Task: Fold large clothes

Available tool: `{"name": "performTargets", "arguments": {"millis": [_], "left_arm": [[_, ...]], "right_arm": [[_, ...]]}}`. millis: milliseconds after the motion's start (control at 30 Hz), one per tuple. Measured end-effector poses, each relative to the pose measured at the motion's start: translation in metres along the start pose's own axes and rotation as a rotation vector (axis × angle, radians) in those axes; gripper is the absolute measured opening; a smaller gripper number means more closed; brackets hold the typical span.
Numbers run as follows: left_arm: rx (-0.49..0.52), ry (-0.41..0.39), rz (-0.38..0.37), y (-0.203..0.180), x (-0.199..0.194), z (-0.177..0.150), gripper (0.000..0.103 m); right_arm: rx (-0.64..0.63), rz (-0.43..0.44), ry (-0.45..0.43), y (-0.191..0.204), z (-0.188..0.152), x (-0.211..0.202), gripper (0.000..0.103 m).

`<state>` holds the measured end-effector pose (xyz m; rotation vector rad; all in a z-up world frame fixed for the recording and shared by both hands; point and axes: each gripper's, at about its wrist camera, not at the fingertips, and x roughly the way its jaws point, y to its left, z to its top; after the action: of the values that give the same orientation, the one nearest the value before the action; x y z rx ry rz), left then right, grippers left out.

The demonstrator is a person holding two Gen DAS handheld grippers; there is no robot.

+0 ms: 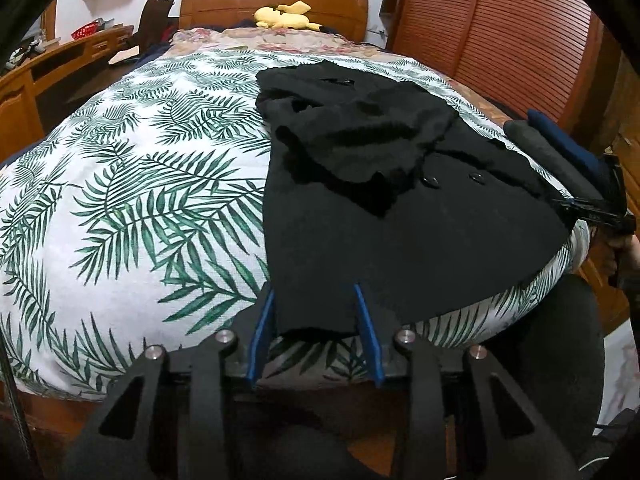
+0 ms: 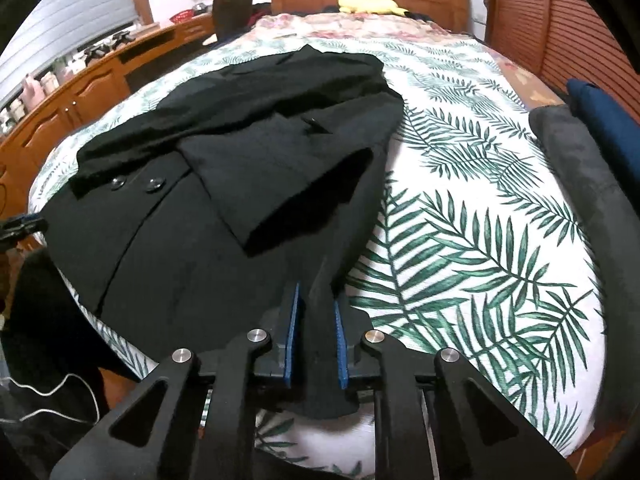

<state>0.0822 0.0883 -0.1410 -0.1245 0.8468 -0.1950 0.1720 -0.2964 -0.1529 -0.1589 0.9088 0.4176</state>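
A black buttoned coat (image 1: 400,208) lies on the leaf-print bedspread (image 1: 132,184), both sleeves folded in over its front. My left gripper (image 1: 316,300) stands open at the foot of the bed, with the coat's left hem corner lying between its blue fingers (image 1: 262,328). My right gripper (image 2: 316,304) is shut on the coat's (image 2: 224,160) right hem corner, with a fold of black cloth pinched between the blue pads (image 2: 292,332). The right gripper also shows in the left wrist view (image 1: 592,212) at the coat's far corner.
Folded grey (image 2: 576,168) and navy (image 2: 600,120) clothes lie stacked at the bed's right edge. A yellow plush toy (image 1: 286,16) sits by the wooden headboard. A wooden desk (image 1: 60,64) runs along the left and a slatted wardrobe (image 1: 500,36) stands on the right.
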Motion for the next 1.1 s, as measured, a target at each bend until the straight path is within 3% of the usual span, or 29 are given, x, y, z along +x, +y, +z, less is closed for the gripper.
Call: {"name": "performTargets", "arguments": {"millis": [133,233,300,500,700,1100], "left_arm": [[-0.009,0.002,-0.002,0.001,0.002,-0.001,0.037],[0.021,-0.003,-0.001,-0.004,0.000,0.000,0.005],[0.050,-0.016,0.014,-0.011,-0.005,0.004,0.002],[0.054,-0.154,0.030,-0.019,-0.051,0.029,0.001],[0.056,-0.303,0.064,-0.023,-0.115,0.055,0.001],[0.110,-0.534,0.129,-0.030,-0.247,0.080,0.000]], "right_arm": [[0.017,-0.001,0.006,-0.001,0.001,0.005,0.013],[0.026,0.005,-0.001,-0.002,0.002,0.003,0.012],[0.034,0.010,-0.017,-0.003,0.005,-0.002,0.008],[0.059,0.034,-0.156,0.005,0.029,-0.046,0.004],[-0.005,0.036,-0.263,0.033,0.051,-0.106,0.003],[-0.155,0.004,-0.441,0.093,0.052,-0.241,0.003]]}}
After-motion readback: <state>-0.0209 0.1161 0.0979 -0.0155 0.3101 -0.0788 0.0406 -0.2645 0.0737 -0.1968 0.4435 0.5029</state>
